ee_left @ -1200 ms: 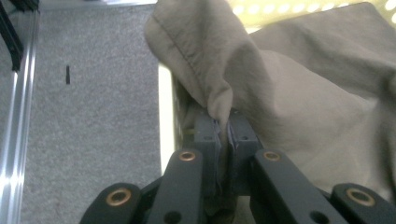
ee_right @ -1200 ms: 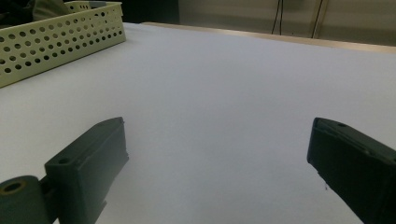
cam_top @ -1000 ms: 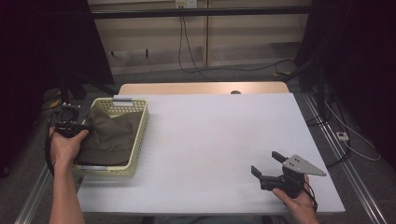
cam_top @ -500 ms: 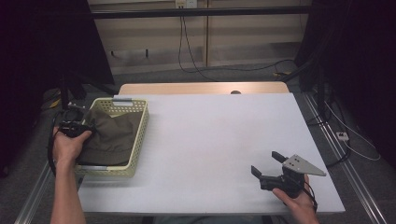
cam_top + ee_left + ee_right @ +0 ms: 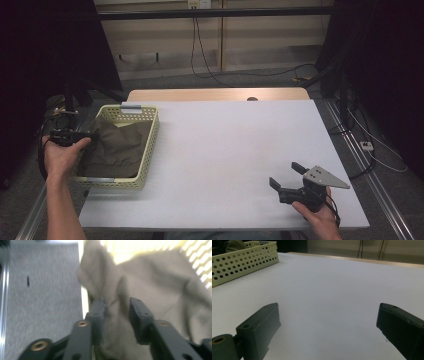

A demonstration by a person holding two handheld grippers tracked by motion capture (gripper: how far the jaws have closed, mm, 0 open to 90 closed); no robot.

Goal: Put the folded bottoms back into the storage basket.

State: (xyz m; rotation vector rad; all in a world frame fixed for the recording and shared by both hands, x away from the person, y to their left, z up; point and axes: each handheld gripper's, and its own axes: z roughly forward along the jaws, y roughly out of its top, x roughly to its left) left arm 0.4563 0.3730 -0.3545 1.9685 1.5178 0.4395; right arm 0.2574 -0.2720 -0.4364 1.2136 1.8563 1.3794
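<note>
Cloth (image 5: 150, 287) blurred between left hand-held gripper (image 5: 117, 308) jaws.

At the left of the high view, a pale yellow basket (image 5: 148, 150) with walls perforated in rows of round holes holds an olive-brown cloth (image 5: 117, 147). The bench (image 5: 225, 150) is plain white, with a light wood strip along its far edge. Both hand-held grippers, left (image 5: 95, 135) and right (image 5: 286, 176), are black; the right carries a grey plate.
</note>
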